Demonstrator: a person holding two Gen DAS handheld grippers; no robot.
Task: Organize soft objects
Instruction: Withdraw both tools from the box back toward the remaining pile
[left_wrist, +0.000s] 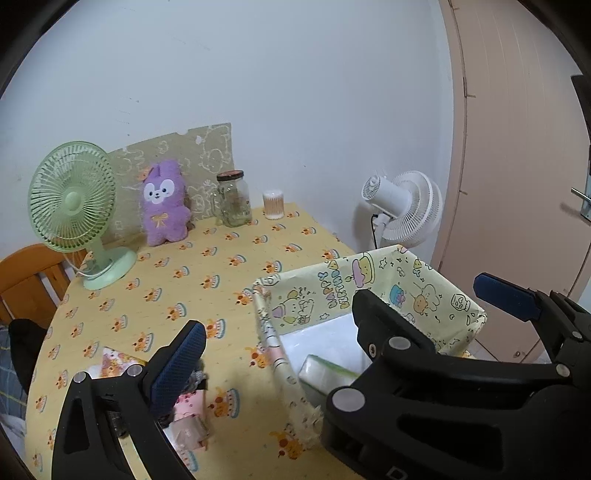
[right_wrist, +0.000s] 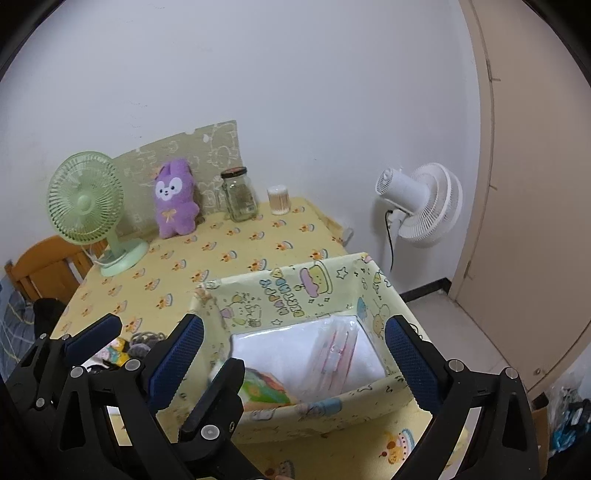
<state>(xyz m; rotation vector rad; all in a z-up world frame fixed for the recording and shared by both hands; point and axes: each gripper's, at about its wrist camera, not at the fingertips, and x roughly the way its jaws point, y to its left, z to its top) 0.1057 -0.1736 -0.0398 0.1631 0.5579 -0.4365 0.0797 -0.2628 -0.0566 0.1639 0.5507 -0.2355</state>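
A yellow cartoon-print fabric box (left_wrist: 461, 295) (right_wrist: 280, 295) stands open on the table, with white and pink soft packets (right_wrist: 332, 350) inside. My left gripper (left_wrist: 347, 325) is open and empty, left of the box; it also shows in the right wrist view (right_wrist: 159, 354). My right gripper (right_wrist: 295, 350) is open and empty, straddling the box's front; it also shows in the left wrist view (left_wrist: 428, 310). A pile of small soft items (left_wrist: 188, 402) (right_wrist: 125, 347) lies left of the box. A purple plush bunny (left_wrist: 164, 203) (right_wrist: 173, 199) stands at the back.
A green desk fan (left_wrist: 74, 206) (right_wrist: 88, 210), a glass jar (left_wrist: 232, 199) (right_wrist: 240, 195) and a cotton-swab tub (left_wrist: 273, 205) (right_wrist: 279, 199) stand along the back. A white fan (left_wrist: 406, 206) (right_wrist: 424, 203) stands by the door. A wooden chair (left_wrist: 26, 280) is at left.
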